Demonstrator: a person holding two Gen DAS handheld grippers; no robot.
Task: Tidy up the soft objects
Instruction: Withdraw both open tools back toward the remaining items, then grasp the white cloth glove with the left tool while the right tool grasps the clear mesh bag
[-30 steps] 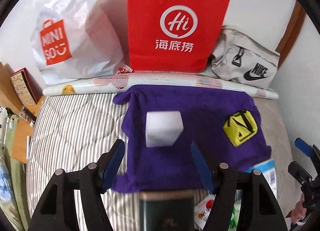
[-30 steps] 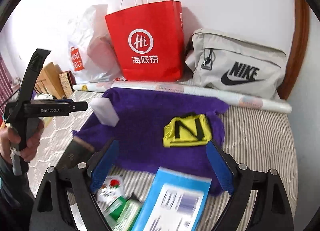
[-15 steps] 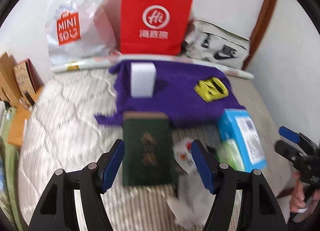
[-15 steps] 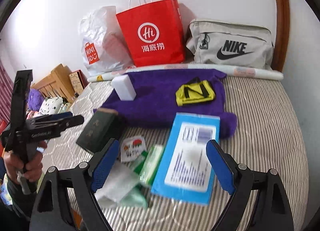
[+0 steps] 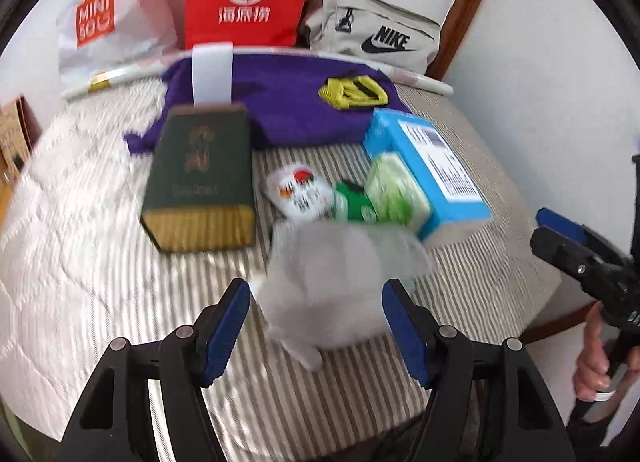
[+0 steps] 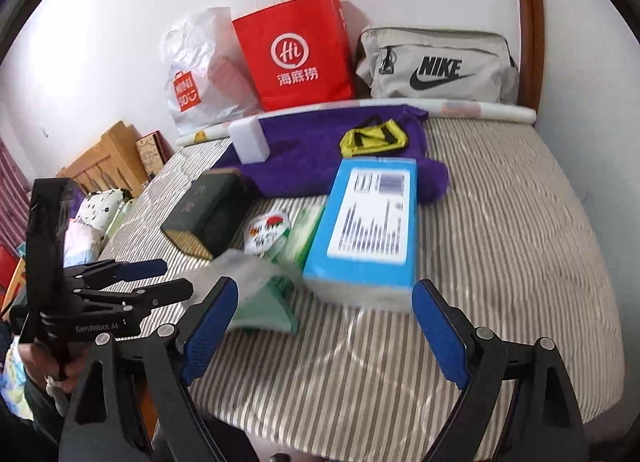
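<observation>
On the striped bed lies a purple cloth (image 5: 288,109) (image 6: 312,153) carrying a white sponge block (image 5: 212,73) (image 6: 250,141) and a folded yellow-black item (image 5: 352,91) (image 6: 374,137). Nearer sit a dark green box (image 5: 200,177), a red-white sachet (image 5: 300,189), green packets (image 5: 392,189) and a blue box (image 5: 428,169) (image 6: 372,221). A crumpled translucent bag (image 5: 332,274) (image 6: 248,274) lies just beyond my left gripper (image 5: 315,302), which is open and not touching it. My right gripper (image 6: 324,298) hovers open over bare mattress in front of the blue box.
Against the back wall stand a red paper bag (image 6: 296,57), a white plastic shopping bag (image 6: 200,73) and a grey sports bag (image 6: 436,65), with a rolled tube (image 6: 480,111) in front. Wooden furniture (image 6: 104,161) is beside the bed at left. The bed's near edge is just below both grippers.
Both grippers have drawn back from the purple cloth toward the bed's near edge and sunk a little, bringing the boxes, packets and translucent bag into view. Jaw widths are unchanged.
</observation>
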